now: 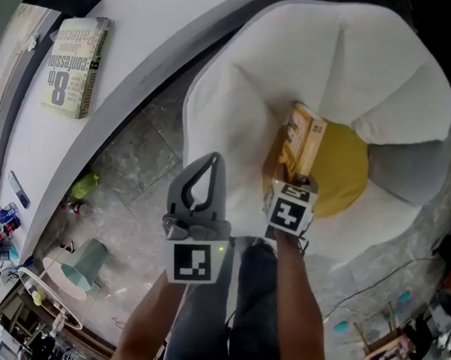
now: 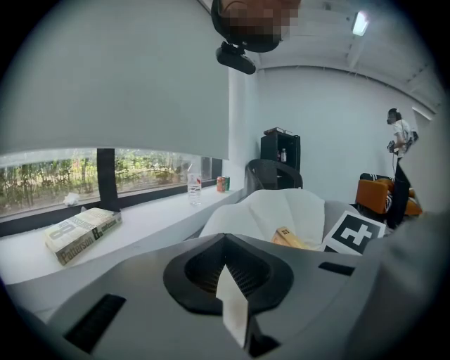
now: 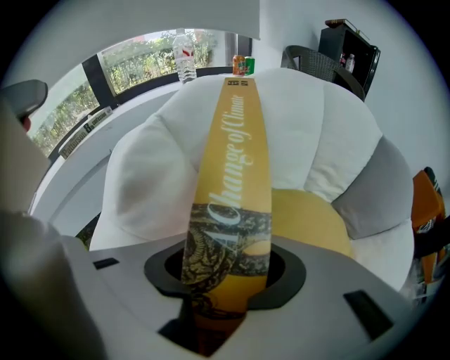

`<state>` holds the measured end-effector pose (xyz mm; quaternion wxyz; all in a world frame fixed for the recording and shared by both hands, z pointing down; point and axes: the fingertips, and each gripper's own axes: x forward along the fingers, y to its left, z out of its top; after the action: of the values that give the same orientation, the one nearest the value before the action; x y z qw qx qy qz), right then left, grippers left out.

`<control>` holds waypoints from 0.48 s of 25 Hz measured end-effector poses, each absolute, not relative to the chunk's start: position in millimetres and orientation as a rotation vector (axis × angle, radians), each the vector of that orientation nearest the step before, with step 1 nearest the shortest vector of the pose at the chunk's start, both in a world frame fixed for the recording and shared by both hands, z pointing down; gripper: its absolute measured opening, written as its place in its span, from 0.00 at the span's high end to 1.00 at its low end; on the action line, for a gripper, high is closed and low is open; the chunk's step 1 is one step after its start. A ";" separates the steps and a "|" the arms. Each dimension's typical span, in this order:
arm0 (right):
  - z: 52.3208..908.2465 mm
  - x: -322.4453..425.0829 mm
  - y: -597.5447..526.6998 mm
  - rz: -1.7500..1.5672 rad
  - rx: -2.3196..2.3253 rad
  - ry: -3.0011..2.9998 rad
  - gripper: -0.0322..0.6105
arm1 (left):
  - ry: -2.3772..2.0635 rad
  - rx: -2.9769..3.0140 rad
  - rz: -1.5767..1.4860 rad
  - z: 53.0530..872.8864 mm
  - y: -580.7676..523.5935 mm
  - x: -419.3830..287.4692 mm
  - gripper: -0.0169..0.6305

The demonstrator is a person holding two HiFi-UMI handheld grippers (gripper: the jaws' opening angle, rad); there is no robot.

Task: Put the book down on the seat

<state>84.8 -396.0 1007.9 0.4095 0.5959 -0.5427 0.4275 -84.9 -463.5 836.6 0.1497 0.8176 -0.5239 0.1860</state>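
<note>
nearest, carries the left tool (image 1: 213,159) clenched shut with nothing in it, raised over the floor (image 1: 134,169) just left of the seat (image 1: 239,99). right beside it, grips the book (image 3: 232,162) with the right tool (image 3: 225,281), jaws pressed on both covers at the near end, spine toward that tool's camera. holds the book out forward over the seat, above the near edge of the yellow cushion (image 1: 345,176); cannot tell whether touching it. farther, white padding all round that cushion, with a grey pillow (image 1: 411,169) at the right. beyond, on the white bench (image 1: 143,31), a second book (image 1: 76,65) lying flat, and by the window a bottle (image 3: 183,53) and a can (image 3: 242,65).
</note>
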 end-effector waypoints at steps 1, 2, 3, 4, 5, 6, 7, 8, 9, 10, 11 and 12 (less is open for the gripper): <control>1008.2 83.0 -397.3 1.083 1.510 -1.374 0.70 | -1.504 2.349 0.537 838.2 -463.8 -86.9 0.96; 1008.7 81.8 -398.2 1.090 1.521 -1.382 0.70 | -1.503 2.348 0.541 839.7 -463.9 -88.6 0.96; 1009.1 81.0 -398.7 1.094 1.532 -1.390 0.70 | -1.501 2.342 0.544 840.9 -463.6 -90.3 0.96; 1009.1 79.4 -399.1 1.095 1.539 -1.401 0.70 | -1.502 2.335 0.544 841.4 -463.2 -92.2 0.96; 1008.7 76.2 -399.5 1.099 1.541 -1.415 0.70 | -1.503 2.328 0.543 841.4 -463.1 -94.3 0.96; 1008.0 71.4 -400.0 1.104 1.537 -1.430 0.68 | -1.505 2.325 0.543 841.1 -463.2 -96.4 0.96; 1007.2 66.0 -400.6 1.107 1.529 -1.444 0.66 | -1.506 2.324 0.546 840.7 -463.5 -98.4 0.96; 1006.5 60.8 -401.2 1.110 1.521 -1.457 0.64 | -1.508 2.324 0.546 840.4 -464.0 -100.0 0.96; 1005.9 56.4 -401.8 1.113 1.515 -1.470 0.62 | -1.511 2.321 0.541 839.9 -464.6 -101.4 0.96; 1005.1 52.5 -402.2 1.117 1.512 -1.482 0.59 | -1.514 2.320 0.537 839.6 -465.1 -102.7 0.96; 1004.3 48.4 -402.7 1.121 1.508 -1.496 0.57 | -1.515 2.319 0.539 839.9 -465.3 -104.4 0.96; 1003.7 43.5 -403.0 1.123 1.503 -1.513 0.54 | -1.516 2.318 0.543 840.8 -465.3 -106.5 0.96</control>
<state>43.5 -403.0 1003.7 0.3577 0.5823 -0.5861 0.4353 -106.5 -465.3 840.8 0.1589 0.8107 -0.5304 0.1900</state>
